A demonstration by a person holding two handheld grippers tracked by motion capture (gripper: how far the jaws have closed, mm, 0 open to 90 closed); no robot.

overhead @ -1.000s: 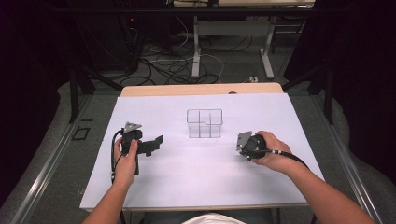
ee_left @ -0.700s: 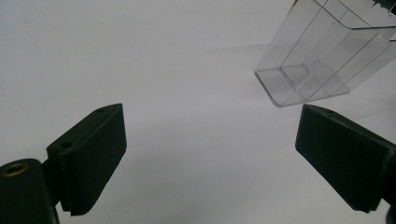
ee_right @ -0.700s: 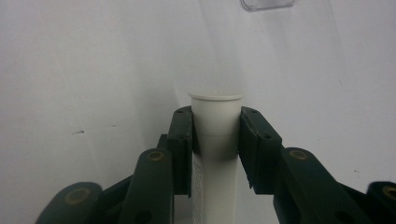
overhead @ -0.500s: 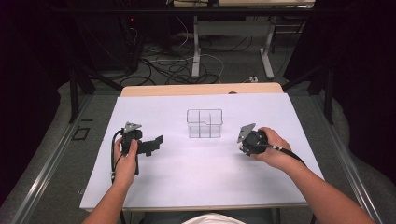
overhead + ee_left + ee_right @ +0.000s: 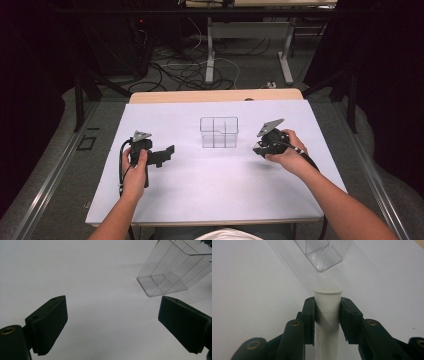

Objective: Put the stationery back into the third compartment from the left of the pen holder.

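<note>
Right gripper view: white tube (image 5: 327,312) between tongs (image 5: 327,322)

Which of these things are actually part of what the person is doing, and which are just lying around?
In use:
- white tube, clamped in the right claw
- clear divided box
- left claw, open

Lying about:
- cables on the floor
- table legs behind

Each matte black, two-jaw handheld gripper, the left gripper (image 5: 167,151) and the right gripper (image 5: 257,149), carries a grey three-cornered plate on top and trails a thin black cable. Their flat rectangular pads (image 5: 51,325) are finely ribbed, and the jaw links carry brass-coloured screw bushings (image 5: 295,323). The person wears a white top (image 5: 227,234) and has bare forearms.
</note>
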